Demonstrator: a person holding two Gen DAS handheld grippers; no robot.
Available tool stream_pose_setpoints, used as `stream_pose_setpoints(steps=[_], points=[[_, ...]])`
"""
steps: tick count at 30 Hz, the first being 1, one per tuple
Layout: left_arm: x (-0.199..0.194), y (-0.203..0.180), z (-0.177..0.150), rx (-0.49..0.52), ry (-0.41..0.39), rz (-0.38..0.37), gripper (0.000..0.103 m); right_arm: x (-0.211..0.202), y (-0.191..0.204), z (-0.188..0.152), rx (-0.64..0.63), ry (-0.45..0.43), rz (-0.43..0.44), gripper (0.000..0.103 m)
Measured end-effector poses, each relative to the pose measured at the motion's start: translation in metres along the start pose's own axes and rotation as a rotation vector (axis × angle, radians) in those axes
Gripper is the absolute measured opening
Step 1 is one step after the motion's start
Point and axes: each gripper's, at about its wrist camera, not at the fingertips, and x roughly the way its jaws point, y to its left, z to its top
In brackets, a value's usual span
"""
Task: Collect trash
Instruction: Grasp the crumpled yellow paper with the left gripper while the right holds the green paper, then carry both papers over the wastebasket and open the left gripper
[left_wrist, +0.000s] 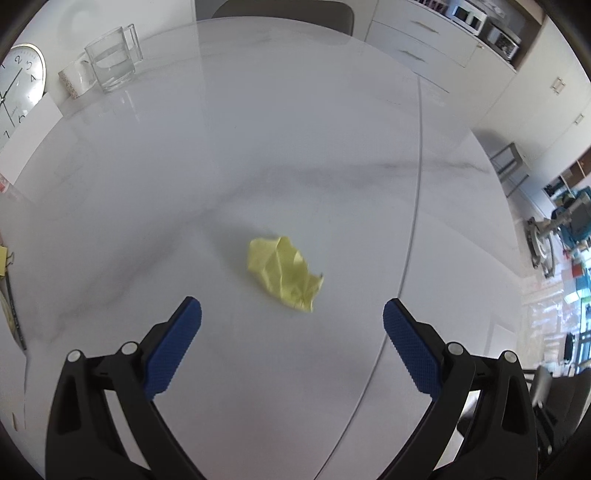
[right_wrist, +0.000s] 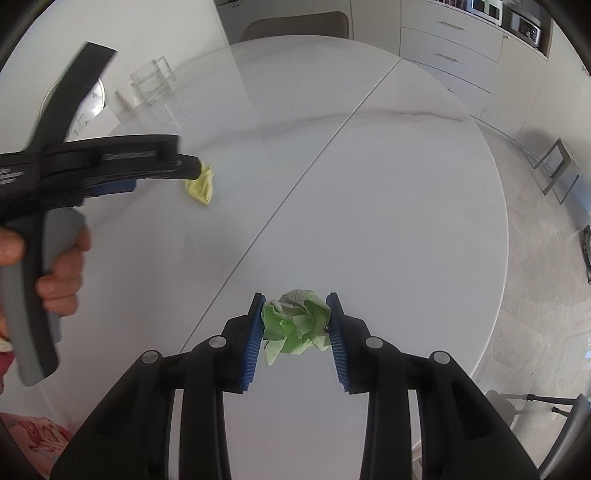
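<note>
Right gripper (right_wrist: 295, 325) clamped on green paper wad (right_wrist: 295, 323), lifted for disposal | left gripper (left_wrist: 291, 317) jaws wide apart just short of yellow paper wad (left_wrist: 282, 273), lined up to grab | both over white table (left_wrist: 332, 147)

clock (left_wrist: 20, 92): cut by edge; yellow paper (right_wrist: 201, 186): partly behind left tool (right_wrist: 162, 173)

A crumpled yellow paper wad (left_wrist: 283, 273) lies loose on the white marbled tabletop (left_wrist: 332, 129). A crumpled green paper wad (right_wrist: 295, 322) sits squeezed between two blue-padded fingers (right_wrist: 254, 341), above the tabletop.
</note>
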Motion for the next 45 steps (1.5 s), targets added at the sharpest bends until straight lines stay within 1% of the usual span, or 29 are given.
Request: stream_pose_setpoints(steps=[2,4,5,7,8,10,11,13,14,18,22,25,29,32,37,40,42,45], points=[[0.015,-0.004,0.007,-0.007,0.019,0.025,0.088,0.001,-0.008,0.003,0.018,-0.005,0.009,0.035],[0.027,-0.007,0.013,-0.012,0.032,0.044,0.08,0.005,-0.012,0.005,0.029,-0.005,0.014,0.035],[0.034,-0.008,0.014,-0.014,0.044,0.053,0.078,0.006,-0.015,0.006,0.032,-0.005,0.016,0.035],[0.041,-0.009,0.015,-0.019,0.056,0.059,0.068,0.008,-0.015,0.01,0.033,-0.008,0.017,0.035],[0.044,-0.01,0.015,-0.019,0.062,0.07,0.065,0.009,-0.015,0.011,0.034,-0.008,0.017,0.035],[0.049,-0.011,0.015,-0.019,0.069,0.08,0.053,0.01,-0.017,0.013,0.036,-0.011,0.019,0.036],[0.052,-0.011,0.015,-0.018,0.075,0.082,0.05,0.009,-0.018,0.013,0.036,-0.011,0.019,0.036],[0.052,-0.013,0.014,-0.004,0.061,0.101,0.04,0.009,-0.018,0.012,0.038,-0.014,0.019,0.036],[0.051,-0.014,0.014,0.008,0.056,0.094,0.037,0.007,-0.019,0.01,0.038,-0.015,0.019,0.036],[0.049,-0.012,0.014,0.014,0.052,0.107,0.035,-0.001,-0.017,0.002,0.04,-0.023,0.014,0.036],[0.038,-0.009,0.012,0.03,0.034,0.098,0.035,-0.005,-0.018,-0.002,0.043,-0.03,0.011,0.036],[0.021,-0.014,0.007,0.057,0.012,0.085,0.035,-0.01,-0.02,-0.004,0.043,-0.035,0.007,0.036],[-0.017,-0.025,-0.008,0.119,-0.034,0.067,0.035,-0.027,-0.018,-0.013,0.041,-0.058,-0.005,0.036],[-0.048,-0.035,-0.025,0.158,-0.059,0.048,0.035,-0.043,-0.018,-0.024,0.046,-0.077,-0.015,0.036],[-0.091,-0.059,-0.058,0.23,-0.079,-0.002,0.035,-0.078,-0.023,-0.055,0.076,-0.113,-0.046,0.036],[-0.113,-0.079,-0.078,0.281,-0.082,-0.055,0.035,-0.101,-0.033,-0.079,0.112,-0.125,-0.073,0.036],[-0.125,-0.097,-0.096,0.335,-0.082,-0.092,0.035,-0.11,-0.043,-0.09,0.137,-0.127,-0.089,0.036],[-0.135,-0.121,-0.118,0.401,-0.071,-0.138,0.035,-0.125,-0.062,-0.113,0.185,-0.125,-0.124,0.036]])
